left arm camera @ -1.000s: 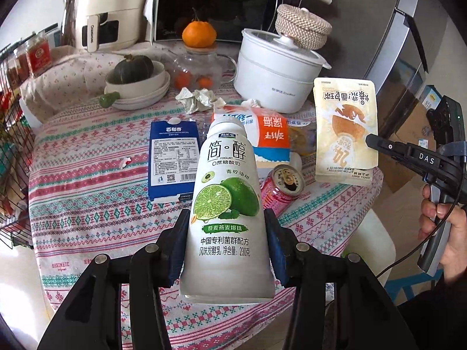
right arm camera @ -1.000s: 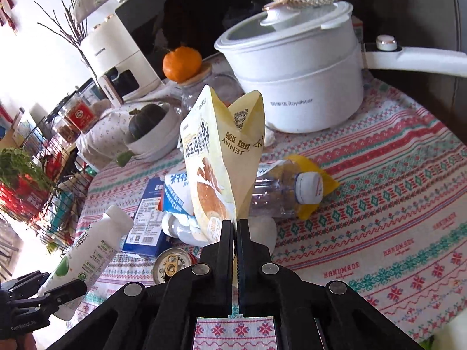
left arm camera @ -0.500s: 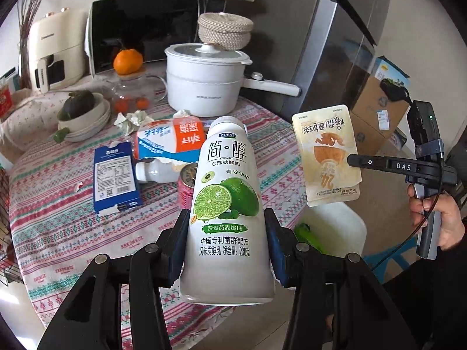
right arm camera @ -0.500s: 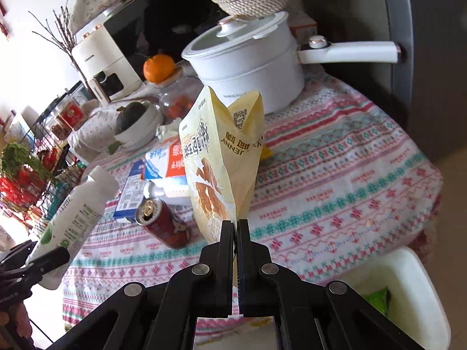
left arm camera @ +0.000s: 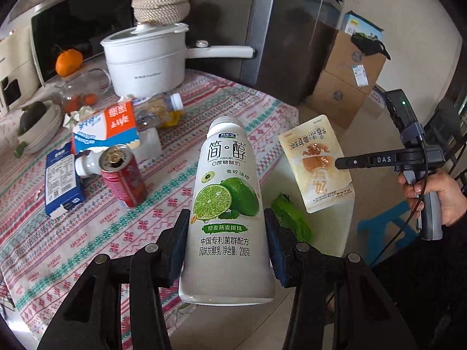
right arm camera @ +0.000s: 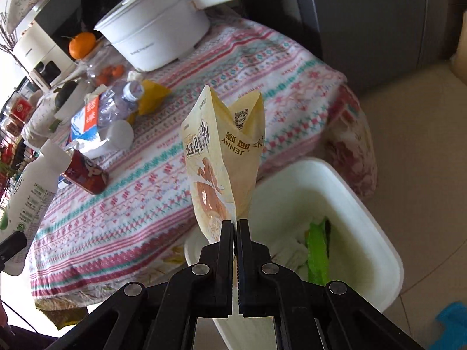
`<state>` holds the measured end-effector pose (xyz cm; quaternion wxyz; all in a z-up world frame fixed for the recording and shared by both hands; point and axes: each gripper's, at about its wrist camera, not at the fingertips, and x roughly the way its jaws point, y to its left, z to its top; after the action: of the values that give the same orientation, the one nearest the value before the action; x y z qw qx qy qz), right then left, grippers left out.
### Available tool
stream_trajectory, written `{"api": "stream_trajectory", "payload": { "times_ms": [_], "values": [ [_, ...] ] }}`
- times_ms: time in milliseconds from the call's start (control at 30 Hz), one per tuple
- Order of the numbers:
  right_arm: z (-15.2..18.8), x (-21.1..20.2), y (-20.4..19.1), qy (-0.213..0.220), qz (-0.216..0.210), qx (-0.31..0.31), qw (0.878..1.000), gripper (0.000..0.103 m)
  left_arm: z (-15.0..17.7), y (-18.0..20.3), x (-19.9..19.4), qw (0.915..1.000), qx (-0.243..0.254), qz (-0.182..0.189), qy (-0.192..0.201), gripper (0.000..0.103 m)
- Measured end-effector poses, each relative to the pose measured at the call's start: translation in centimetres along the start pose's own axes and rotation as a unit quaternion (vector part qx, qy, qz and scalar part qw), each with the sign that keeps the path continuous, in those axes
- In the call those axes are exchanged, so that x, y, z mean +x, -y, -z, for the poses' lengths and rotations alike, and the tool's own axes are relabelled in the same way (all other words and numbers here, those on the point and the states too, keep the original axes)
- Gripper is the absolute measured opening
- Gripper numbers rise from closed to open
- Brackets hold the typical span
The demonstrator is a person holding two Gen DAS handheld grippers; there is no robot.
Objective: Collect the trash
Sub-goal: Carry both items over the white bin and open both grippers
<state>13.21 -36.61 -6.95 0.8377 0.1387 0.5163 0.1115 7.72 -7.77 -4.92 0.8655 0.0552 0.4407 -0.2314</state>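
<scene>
My left claw [left arm camera: 224, 248] is clamped on the yogurt bottle [left arm camera: 226, 204], held upright just off the worktop [left arm camera: 87, 233] edge. My right claw [right arm camera: 235, 227] is pinched tight on the yellow snack pouch [right arm camera: 224, 160], hanging over the white bin [right arm camera: 364, 204] beside the worktop. Green wrapper [right arm camera: 316, 250] lies in the bin. Red can [left arm camera: 124, 176], carton [left arm camera: 106, 127] and crushed plastic bottle [left arm camera: 159, 109] sit on the worktop.

table [left arm camera: 204, 122]: patterned cloth | on it: pot [left arm camera: 146, 58], can [left arm camera: 124, 175], carton [left arm camera: 105, 128]
</scene>
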Motion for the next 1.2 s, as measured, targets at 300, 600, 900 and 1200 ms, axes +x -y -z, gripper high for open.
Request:
{"api": "stream_trajectory", "payload": {
  "times_ms": [300,600,900,1200],
  "values": [
    [2.3,4.1,4.6,-0.094,0.004,0.069,0.993,0.001,0.8,5.3,4.4,0.9971,0.06,0.014,-0.045,0.051],
    [3.2,7.7,6.2,-0.153,-0.004,0.101,0.983,0.009,1.3,6.6,6.8,0.9942,0.08,0.012,-0.071,0.051],
    [2.2,4.8,7.8,-0.127,0.018,0.131,0.983,0.048,1.3,8.0,8.6,0.9917,0.088,0.026,-0.09,0.051],
    [1.4,0.7,7.8,-0.072,0.044,0.125,0.989,0.055,0.6,10.8,12.8,0.9883,0.107,0.035,-0.103,0.051]
  ]
}}
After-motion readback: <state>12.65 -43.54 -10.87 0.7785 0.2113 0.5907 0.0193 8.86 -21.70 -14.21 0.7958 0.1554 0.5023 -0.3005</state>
